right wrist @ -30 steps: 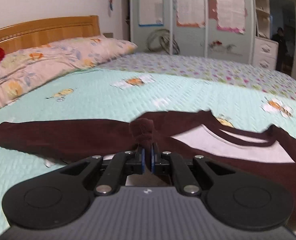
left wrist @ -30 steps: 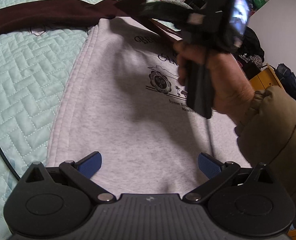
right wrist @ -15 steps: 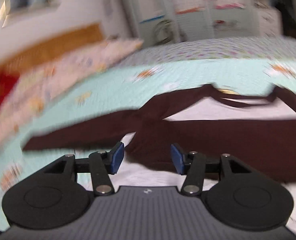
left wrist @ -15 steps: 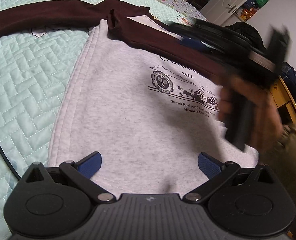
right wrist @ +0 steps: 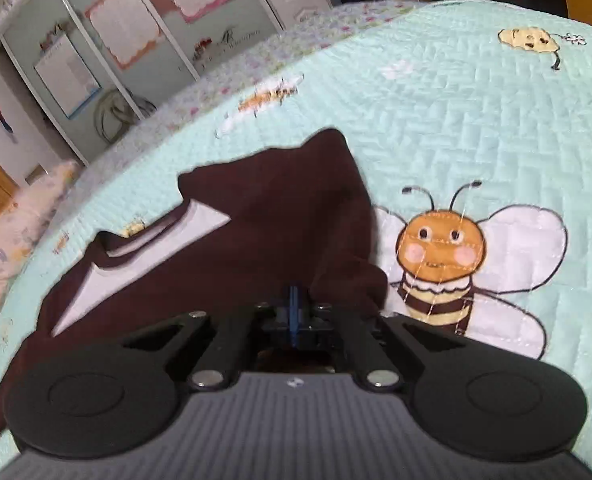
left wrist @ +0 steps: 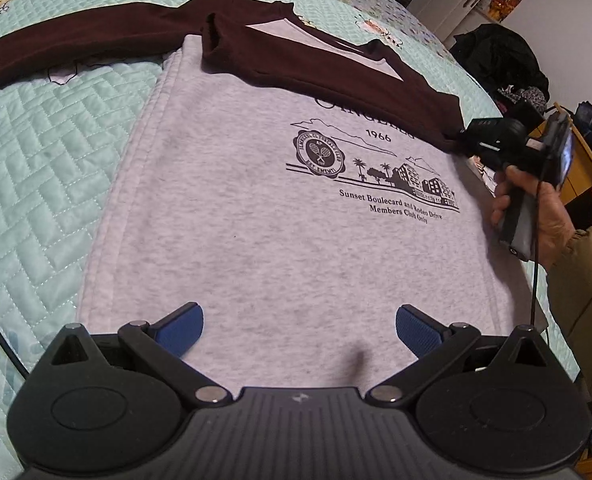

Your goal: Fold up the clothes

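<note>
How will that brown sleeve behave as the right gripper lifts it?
Likely floppy: the brown sleeve already bunches and creases above the right gripper. Probably light, and it may drag the grey sweatshirt body it joins.

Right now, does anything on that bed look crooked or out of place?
Yes. The grey sweatshirt lies flat, but its dark brown sleeves are uneven: the left sleeve stretches out onto the quilt, while the right sleeve is folded across the chest, hiding part of the print.
</note>
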A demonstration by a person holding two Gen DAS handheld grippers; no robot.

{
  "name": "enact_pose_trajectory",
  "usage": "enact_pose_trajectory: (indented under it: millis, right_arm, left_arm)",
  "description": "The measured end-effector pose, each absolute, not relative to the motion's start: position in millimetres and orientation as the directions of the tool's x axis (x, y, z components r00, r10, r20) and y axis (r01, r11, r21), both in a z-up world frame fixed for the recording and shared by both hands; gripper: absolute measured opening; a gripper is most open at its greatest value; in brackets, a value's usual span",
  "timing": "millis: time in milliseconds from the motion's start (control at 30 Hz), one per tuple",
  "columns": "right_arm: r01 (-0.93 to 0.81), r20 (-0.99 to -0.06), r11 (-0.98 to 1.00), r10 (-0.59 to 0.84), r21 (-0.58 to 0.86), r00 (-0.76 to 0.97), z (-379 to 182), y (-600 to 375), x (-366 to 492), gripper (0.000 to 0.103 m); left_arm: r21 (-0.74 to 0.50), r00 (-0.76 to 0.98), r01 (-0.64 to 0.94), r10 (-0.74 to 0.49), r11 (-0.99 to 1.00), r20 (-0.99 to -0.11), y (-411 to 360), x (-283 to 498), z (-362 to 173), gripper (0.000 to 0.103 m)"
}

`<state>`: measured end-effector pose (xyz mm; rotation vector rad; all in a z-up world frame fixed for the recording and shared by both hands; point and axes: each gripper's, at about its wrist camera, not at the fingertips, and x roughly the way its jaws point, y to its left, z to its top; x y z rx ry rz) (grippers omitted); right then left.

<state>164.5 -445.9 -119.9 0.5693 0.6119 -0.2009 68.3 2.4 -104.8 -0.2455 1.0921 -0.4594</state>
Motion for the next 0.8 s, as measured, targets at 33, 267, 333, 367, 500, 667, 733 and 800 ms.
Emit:
enact_pose_trajectory:
  millis: [33,267,333,367,500,667,733,800]
  right_arm:
    - [0.331,-0.581,0.841,-0.023,0.429,0.813,-116,-442,161,0.003]
    - [0.146,-0.492,0.851,0.144,0.504,0.859,-97,-394,157,0.009]
    - [0.033,-0.487,0.84,0.281,0.541,0.827,-97,-361,171,0.009]
    - [-0.024,-0.483,0.829,0.349,0.559,0.803,-97,-343,179,0.009]
    - [-0.176,-0.472,0.796,0.504,0.58,0.723,-98,-269,206,0.014]
    - [-0.149,-0.599,0.817,0.519,0.556,0.609,-124,-224,241,0.014]
    - [-0.14,-0.606,0.82,0.514,0.555,0.607,-124,-226,241,0.012]
    - [-0.148,-0.559,0.785,0.547,0.602,0.623,-115,-237,229,0.017]
  left_arm:
    - [-0.411,0.38,0.234,-0.472,0.881,-0.796,2,69,-104,0.102]
    - [-0.416,0.374,0.238,-0.478,0.878,-0.795,-1,67,-102,0.102]
    - [-0.419,0.372,0.238,-0.48,0.876,-0.794,-2,67,-101,0.102]
    - [-0.42,0.372,0.239,-0.482,0.876,-0.794,-1,67,-101,0.102]
    - [-0.42,0.372,0.23,-0.478,0.878,-0.796,1,67,-101,0.102]
    - [-0.424,0.375,0.223,-0.479,0.878,-0.794,5,68,-101,0.102]
    - [-0.43,0.379,0.216,-0.481,0.877,-0.791,8,69,-100,0.102]
    - [-0.436,0.382,0.208,-0.483,0.875,-0.788,10,70,-100,0.102]
